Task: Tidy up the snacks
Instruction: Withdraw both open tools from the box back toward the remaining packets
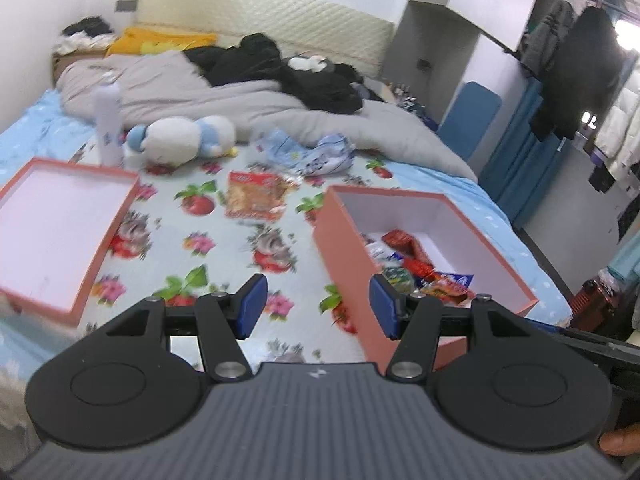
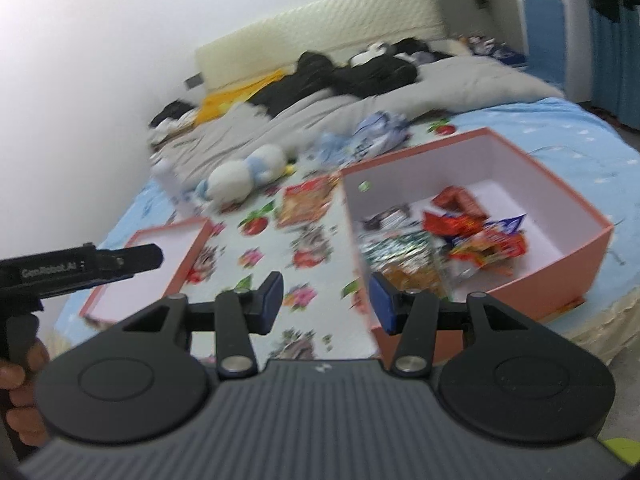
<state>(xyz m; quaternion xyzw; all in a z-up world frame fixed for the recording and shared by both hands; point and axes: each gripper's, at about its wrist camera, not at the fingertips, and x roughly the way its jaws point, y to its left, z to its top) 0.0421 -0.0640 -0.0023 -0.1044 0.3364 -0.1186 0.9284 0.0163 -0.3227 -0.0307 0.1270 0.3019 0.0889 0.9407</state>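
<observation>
Holding both tools above the fruit-print bed sheet, you have the left gripper and the right gripper with jaws parted and nothing between them. The salmon-pink cardboard box with white lining sits on the bed to your right and already carries a heap of bright foil snack packets. One flat orange-red snack packet lies on the sheet just beside the box's far left corner, and a crumpled blue-and-white wrapper lies farther back, near the grey duvet. The matching pink box lid rests open side up at the left.

Both views are smeared, so judging depth is risky: come down too fast and the jaws will likely pinch soft sheet along with the thin packet. A pad catching the box wall could shove or tip it on the yielding mattress. Reaching back, you might knock the upright white bottle beside the white-and-blue plush toy.
</observation>
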